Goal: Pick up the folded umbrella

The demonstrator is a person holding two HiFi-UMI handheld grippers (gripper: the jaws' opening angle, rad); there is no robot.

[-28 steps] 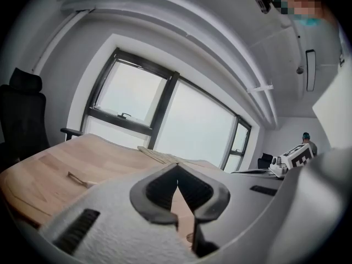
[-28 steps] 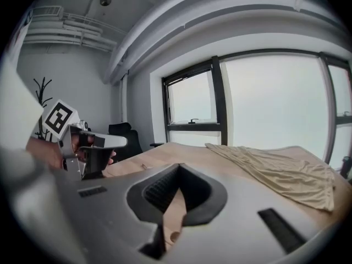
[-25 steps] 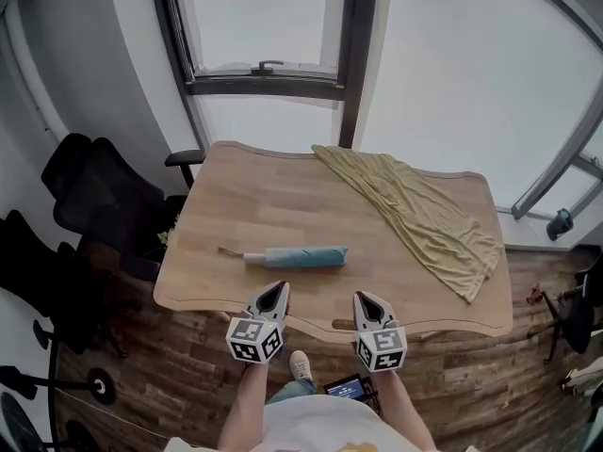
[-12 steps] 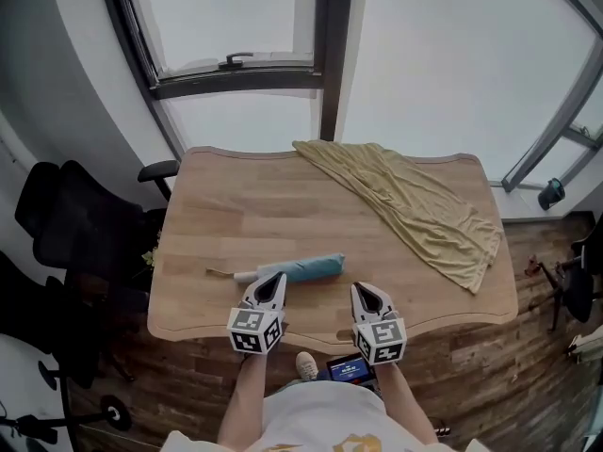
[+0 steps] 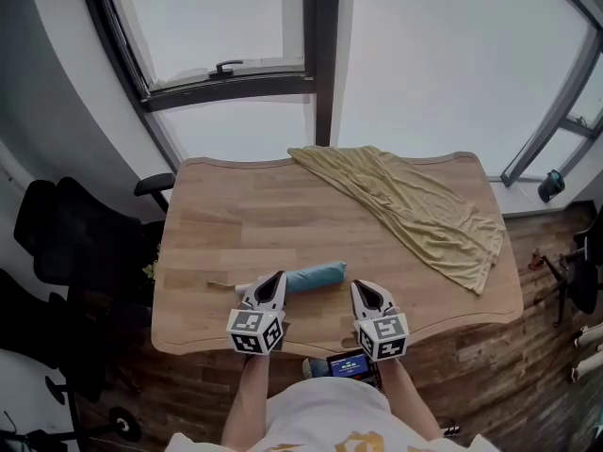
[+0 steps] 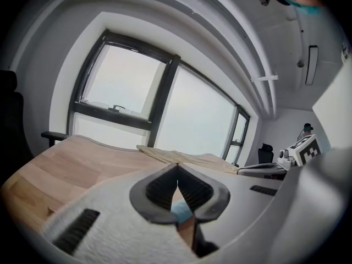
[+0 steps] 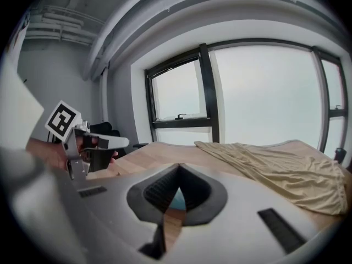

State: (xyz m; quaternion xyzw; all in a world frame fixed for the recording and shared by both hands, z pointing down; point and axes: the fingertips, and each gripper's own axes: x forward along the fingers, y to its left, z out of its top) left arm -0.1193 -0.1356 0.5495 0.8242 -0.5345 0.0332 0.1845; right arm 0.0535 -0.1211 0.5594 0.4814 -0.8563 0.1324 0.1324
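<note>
The folded teal umbrella lies on the wooden table near its front edge, with its thin handle pointing left. My left gripper is shut and holds nothing. Its tips are at the umbrella's near side, towards the handle end; whether they touch it I cannot tell. My right gripper is also shut with nothing in it, just right of the umbrella's far end. A patch of the teal umbrella shows under the left gripper's tips in its own view. The same teal umbrella shows below the right gripper's tips.
A crumpled yellow cloth is draped over the table's back right. Black office chairs stand left of the table. Tall windows rise behind it. A small device with a blue screen sits at the person's waist.
Both grippers have moved forward from the table's front edge towards the umbrella. The left tips now reach its near side. Both jaws have stayed shut.
</note>
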